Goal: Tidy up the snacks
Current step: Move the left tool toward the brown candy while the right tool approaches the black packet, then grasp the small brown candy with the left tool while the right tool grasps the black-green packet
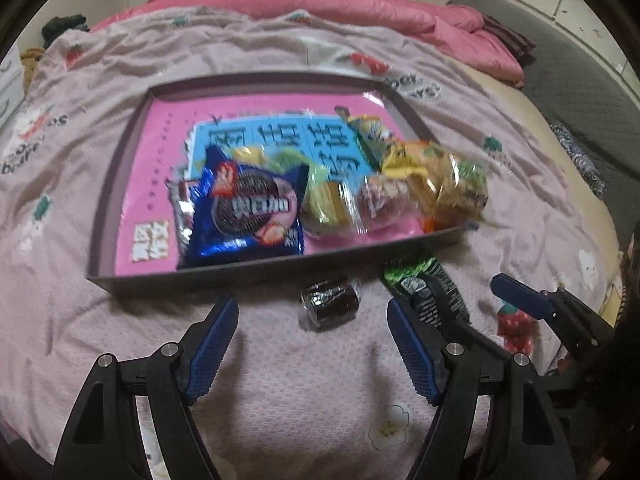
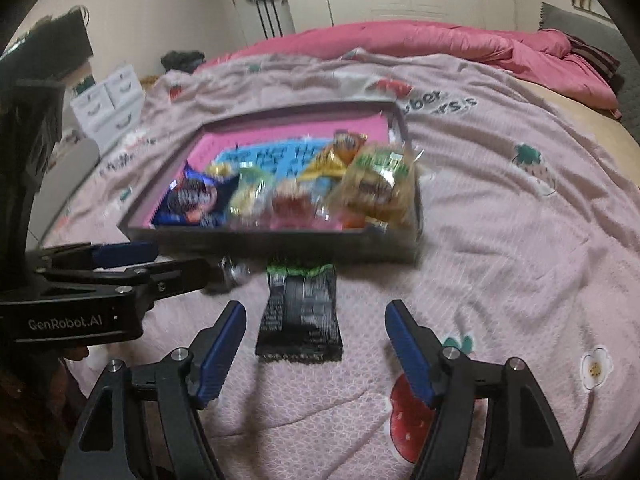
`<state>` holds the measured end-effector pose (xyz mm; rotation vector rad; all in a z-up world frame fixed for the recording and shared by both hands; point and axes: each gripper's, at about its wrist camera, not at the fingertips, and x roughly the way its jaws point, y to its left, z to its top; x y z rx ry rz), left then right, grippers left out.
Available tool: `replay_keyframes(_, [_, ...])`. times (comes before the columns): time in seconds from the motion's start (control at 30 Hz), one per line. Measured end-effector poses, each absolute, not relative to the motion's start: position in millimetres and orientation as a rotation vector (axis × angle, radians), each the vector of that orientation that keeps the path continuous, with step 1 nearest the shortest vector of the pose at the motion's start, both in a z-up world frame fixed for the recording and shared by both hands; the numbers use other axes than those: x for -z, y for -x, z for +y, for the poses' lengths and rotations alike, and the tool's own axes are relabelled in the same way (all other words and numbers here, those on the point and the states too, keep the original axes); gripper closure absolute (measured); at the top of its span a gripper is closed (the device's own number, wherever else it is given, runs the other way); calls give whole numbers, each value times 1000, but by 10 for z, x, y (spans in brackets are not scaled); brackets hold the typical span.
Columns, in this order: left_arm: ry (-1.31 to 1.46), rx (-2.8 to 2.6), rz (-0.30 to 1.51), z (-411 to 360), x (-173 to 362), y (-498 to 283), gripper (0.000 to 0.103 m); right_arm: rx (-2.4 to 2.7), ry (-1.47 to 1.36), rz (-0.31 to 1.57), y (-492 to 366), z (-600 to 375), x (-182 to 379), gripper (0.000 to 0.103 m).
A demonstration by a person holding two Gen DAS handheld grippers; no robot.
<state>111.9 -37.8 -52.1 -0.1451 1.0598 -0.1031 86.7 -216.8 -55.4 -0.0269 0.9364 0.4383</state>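
Note:
A shallow dark box with a pink floor lies on the bed and holds several snack packs, among them a blue cookie pack. It also shows in the right wrist view. A small dark round snack lies on the blanket in front of the box, between the open fingers of my left gripper. A black and green packet lies in front of my open right gripper, just beyond its fingertips. Both grippers are empty.
The pink patterned blanket covers the bed. A pink duvet is bunched at the far side. White drawers stand at the left, wardrobes behind. The right gripper shows at the left view's right edge.

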Motion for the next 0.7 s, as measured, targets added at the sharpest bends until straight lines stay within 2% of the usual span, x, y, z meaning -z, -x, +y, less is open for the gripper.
replay_keyframes(0.3, [170,110,1126,-385,772,-1243,25,-448,113,961,-984,-1964,805,32])
replay_keyframes(0.33, [176,113,1124,-381,783,-1256,25,-453,135,956,-990,-1939,823,34])
replay_keyframes(0.37, [179,114,1122,-380,788,-1269,25,-456,163,946,-987,-1912,837,44])
replay_keyframes(0.43, [189,121,1114,-381,796,-1284,25,-478,187,942,-987,-1891,846,56])
replay_keyframes(0.5, [192,119,1110,-383,807,-1293,25,-478,216,944,-975,-1885,845,58])
replay_keyframes(0.67, [142,94,1111,-438,840,-1289,43,-490,202,964,-949,-1963,788,60])
replay_keyframes(0.7, [142,100,1110,-442,838,-1280,50,-488,190,968,-947,-1993,775,60])
